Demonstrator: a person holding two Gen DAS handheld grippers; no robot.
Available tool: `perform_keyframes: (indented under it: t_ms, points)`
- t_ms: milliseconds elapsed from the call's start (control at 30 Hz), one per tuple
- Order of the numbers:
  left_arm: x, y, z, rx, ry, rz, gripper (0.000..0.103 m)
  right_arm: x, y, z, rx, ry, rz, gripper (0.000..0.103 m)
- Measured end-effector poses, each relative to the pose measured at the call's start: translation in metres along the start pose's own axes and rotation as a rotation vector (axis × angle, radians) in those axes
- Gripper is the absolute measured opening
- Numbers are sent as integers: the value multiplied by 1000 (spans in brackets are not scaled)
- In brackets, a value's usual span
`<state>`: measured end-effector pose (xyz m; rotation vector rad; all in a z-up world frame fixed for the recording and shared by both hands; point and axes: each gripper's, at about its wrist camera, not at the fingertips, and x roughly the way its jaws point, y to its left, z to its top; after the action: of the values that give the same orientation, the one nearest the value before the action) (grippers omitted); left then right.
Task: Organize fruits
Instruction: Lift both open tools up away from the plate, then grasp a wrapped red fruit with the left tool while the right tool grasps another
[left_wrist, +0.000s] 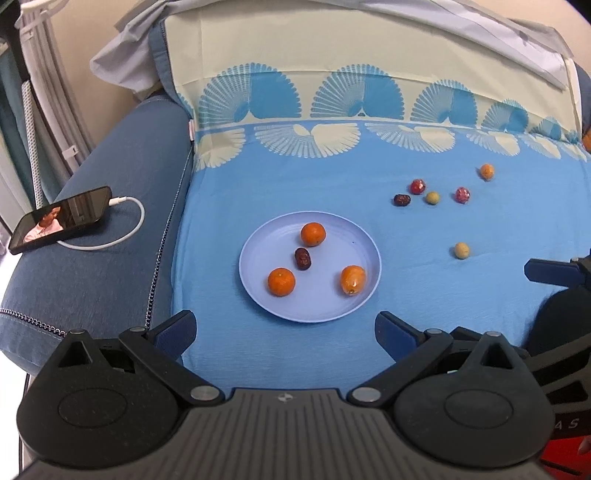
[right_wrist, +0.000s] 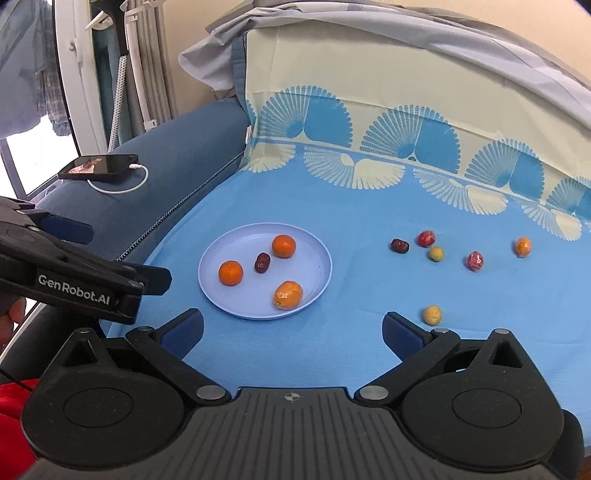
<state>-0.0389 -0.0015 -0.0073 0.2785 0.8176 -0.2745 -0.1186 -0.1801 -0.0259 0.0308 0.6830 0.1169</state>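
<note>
1. The plate (left_wrist: 360, 306) sits on the blue sheet (left_wrist: 295, 184) and holds 4 fruits: 2 tangerines (left_wrist: 313, 234) (left_wrist: 281, 281), a wrapped orange fruit (left_wrist: 352, 280) and a dark date (left_wrist: 303, 258) between them.
2. That part looks done, on the judgement that the plate is the collecting spot.
3. 6 fruits lie loose on the sheet, well to the right of the plate: a second date (right_wrist: 399, 246), 2 red wrapped ones (right_wrist: 426, 238) (right_wrist: 475, 261), 2 yellow-green balls (right_wrist: 436, 254) (right_wrist: 432, 314) and a small orange one (right_wrist: 523, 246).
4. So roughly 4 of 10 are placed and 6 are left.
5. The left gripper (left_wrist: 284, 332) is released, its jaws spread wide and empty, just short of the plate's near rim.
6. The right gripper (right_wrist: 293, 330) is also released and empty, jaws wide apart.
7. The nearer ball lies just beside the right gripper's right fingertip (right_wrist: 400, 332), not between the jaws, and seems the likeliest next pick.
8. A phone (left_wrist: 61, 219) on a white cable (left_wrist: 125, 229) rests on the sofa arm, apart from the fruit.
</note>
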Motion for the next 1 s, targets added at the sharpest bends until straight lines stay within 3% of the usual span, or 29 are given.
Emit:
perform_keyframes:
  t_ms: [1000]
  points:
    - [4, -34, 11, 98, -8, 1, 103, 5, -26, -11, 124, 30, -16, 102]
